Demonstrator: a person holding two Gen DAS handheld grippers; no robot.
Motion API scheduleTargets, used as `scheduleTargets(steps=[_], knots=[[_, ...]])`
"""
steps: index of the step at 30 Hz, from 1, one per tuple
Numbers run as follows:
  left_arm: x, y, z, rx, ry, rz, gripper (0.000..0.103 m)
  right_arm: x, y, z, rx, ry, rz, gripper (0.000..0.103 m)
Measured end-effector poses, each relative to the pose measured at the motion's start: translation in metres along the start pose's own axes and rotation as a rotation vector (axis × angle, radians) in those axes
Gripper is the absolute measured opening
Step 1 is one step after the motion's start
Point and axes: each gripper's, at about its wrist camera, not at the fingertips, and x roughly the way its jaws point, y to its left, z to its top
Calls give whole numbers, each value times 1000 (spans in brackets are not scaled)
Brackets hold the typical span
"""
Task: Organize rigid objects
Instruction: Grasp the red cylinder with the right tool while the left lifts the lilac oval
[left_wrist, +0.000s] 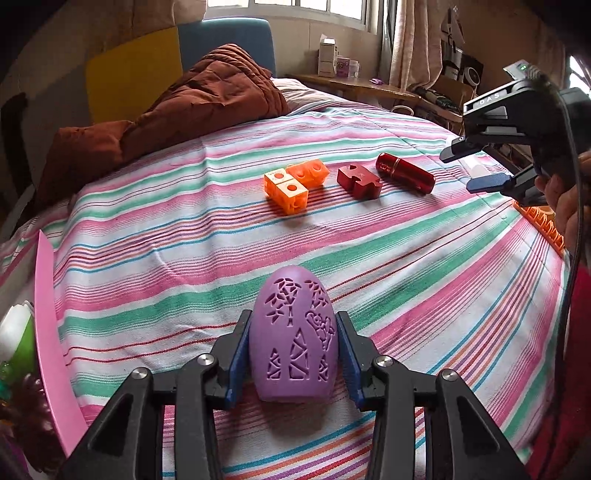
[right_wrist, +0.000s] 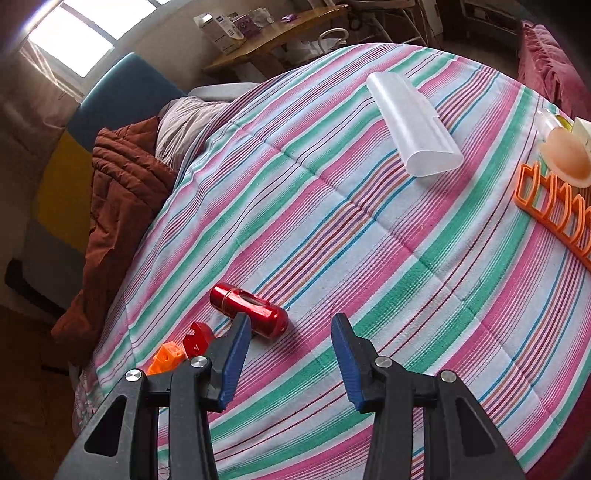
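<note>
Purple egg (left_wrist: 293, 334) sits clamped between my left gripper (left_wrist: 293, 354) pads, on the striped bedspread (left_wrist: 406, 266). My right gripper (right_wrist: 291, 354) hangs with fingers apart, nothing between, near the red cylinder (right_wrist: 251, 309).

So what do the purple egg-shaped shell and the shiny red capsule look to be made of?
Purple egg-shaped shell: probably matte moulded or printed plastic, with a dull even surface and cleanly cut-through patterns. Shiny red capsule: looks like glossy metal, possibly anodised, judging by sharp bright highlights; lacquered plastic can't be excluded.
</note>
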Motion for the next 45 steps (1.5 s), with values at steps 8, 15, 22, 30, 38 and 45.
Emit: scheduleTargets(steps=[8, 15, 22, 30, 38, 45], knots=[[0, 0, 0, -4, -9, -9, 43, 11, 48, 7, -200, 22, -42, 47], [0, 5, 1, -23, -13, -33, 43, 20, 47, 19, -79, 67, -92, 57], [0, 9, 0, -44, -16, -59, 43, 40, 32, 1, 116, 83, -53, 84], [0, 12, 1, -55, -18, -74, 43, 66, 56, 16, 77, 33, -159, 86], [1, 12, 0, -60, -22, -81, 43, 77, 73, 15, -69, 49, -287, 76], [0, 11, -1, -60, -26, -81, 43, 57, 53, 7, -178, 99, -284, 76]])
